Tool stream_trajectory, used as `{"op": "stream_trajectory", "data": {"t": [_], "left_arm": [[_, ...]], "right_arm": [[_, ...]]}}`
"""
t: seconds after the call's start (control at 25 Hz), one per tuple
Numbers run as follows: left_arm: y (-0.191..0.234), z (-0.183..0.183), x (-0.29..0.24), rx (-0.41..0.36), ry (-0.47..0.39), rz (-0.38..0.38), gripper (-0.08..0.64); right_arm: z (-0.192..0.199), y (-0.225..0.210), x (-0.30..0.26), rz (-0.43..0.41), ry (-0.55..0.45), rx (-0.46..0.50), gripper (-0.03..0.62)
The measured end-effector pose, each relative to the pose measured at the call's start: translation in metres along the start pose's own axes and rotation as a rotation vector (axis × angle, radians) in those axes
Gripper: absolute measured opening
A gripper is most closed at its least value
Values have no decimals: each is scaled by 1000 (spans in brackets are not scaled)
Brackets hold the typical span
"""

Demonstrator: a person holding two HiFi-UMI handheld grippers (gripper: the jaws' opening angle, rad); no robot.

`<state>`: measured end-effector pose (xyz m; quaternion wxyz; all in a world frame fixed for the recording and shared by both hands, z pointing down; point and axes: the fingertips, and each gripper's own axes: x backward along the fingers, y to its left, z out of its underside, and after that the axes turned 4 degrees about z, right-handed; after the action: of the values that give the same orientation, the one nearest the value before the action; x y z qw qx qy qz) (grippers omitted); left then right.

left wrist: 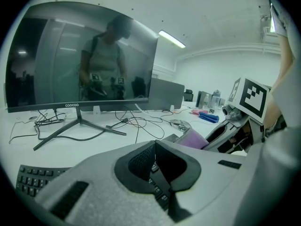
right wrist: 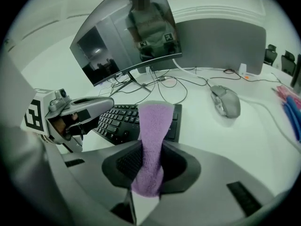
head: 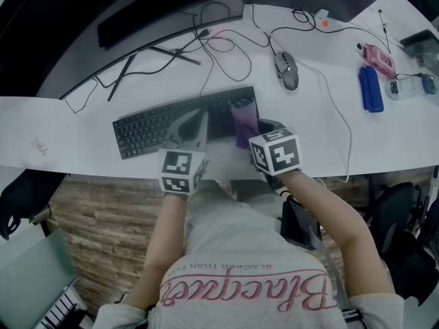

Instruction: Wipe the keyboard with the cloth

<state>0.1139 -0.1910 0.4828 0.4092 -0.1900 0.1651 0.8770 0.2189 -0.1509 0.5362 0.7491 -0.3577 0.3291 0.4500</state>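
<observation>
Status: wiping looks barely under way.
- The right gripper (right wrist: 149,166) has its fingers pinching a purple cloth (right wrist: 153,126). The cloth's free end reaches out over the right end of the black keyboard (head: 154,127). I cannot tell whether it touches the keys.
- The left gripper (left wrist: 155,161) has its fingers pressed together with nothing between them. It sits low over the middle of the keyboard, at its near edge, perhaps to steady it. Contact not confirmed.
- Nothing on the keys marks any stretch as wiped. By my estimate the whole board to the left of the cloth remains to be covered.

Surface: white and curved (head: 82,125). The keyboard lies close to its near edge.
- A grey mouse (head: 287,69) sits far right of the keyboard, with loose black cables (head: 212,46) tangled behind it.
- Further right lie a blue object (head: 370,89) and a pink one (head: 379,60).
- A wide dark monitor (left wrist: 80,55) stands at the far left.

Room: pale walls and strip ceiling lighting. The floor below is wood-patterned.
</observation>
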Motion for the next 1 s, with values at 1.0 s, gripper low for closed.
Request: {"op": "stream_trajectory", "data": {"t": [1.0], "left_arm": [[8,-41,26,-81,-64,53,5]], "right_arm": [[-32,-83,83,343,-229,-143,86]]}}
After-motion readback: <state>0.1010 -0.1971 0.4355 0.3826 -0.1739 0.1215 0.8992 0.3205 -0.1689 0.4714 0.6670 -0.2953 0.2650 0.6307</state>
